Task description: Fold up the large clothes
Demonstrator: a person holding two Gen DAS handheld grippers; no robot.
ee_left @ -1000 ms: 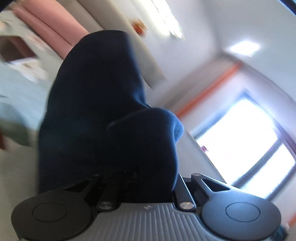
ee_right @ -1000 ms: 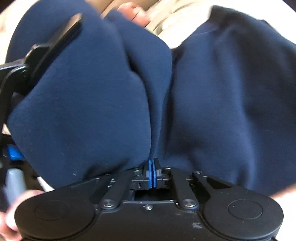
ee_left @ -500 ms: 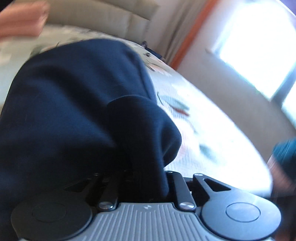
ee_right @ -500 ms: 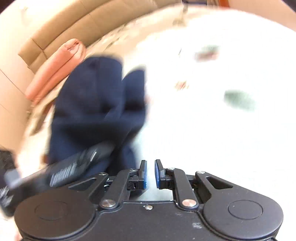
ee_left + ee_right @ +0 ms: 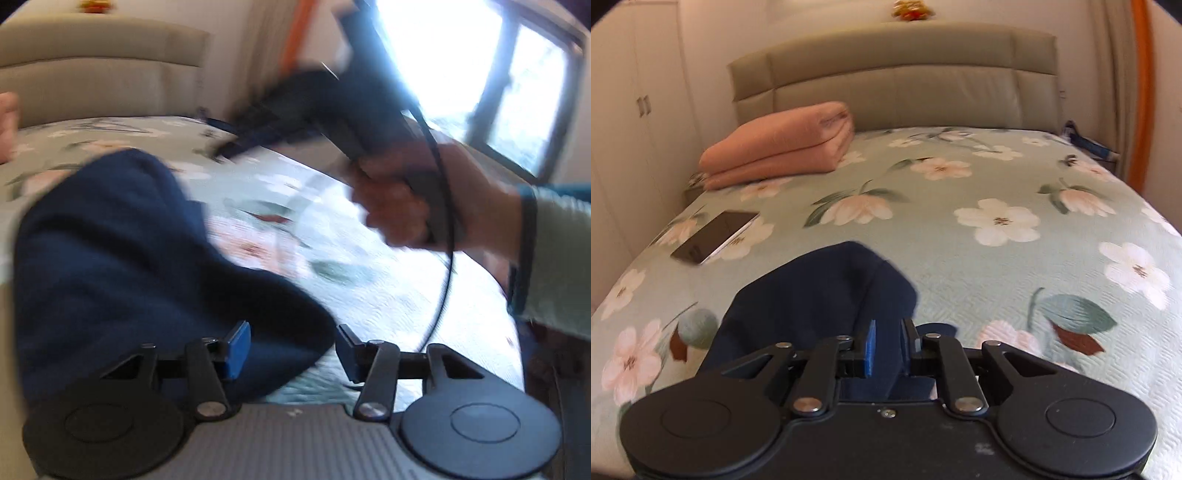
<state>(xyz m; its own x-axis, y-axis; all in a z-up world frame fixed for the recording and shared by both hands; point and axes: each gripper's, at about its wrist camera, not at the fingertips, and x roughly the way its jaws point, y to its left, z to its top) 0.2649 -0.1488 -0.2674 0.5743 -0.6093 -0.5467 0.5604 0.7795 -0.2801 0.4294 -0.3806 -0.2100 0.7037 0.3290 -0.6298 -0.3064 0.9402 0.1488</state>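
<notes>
Both grippers gape over the navy garment; only the right view shows a phone.

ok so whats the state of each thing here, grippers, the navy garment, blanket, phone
left gripper: open, jaws wide apart
right gripper: open, navy cloth between its fingers
navy garment: bunched on the bed, not flat
pink blanket: folded, near the headboard
phone: lying flat, screen dark

A folded salmon-pink blanket lies on the pale green floral bedspread just before the padded olive-beige headboard. A black-screened smartphone lies nearer, well apart from the blanket.
</notes>
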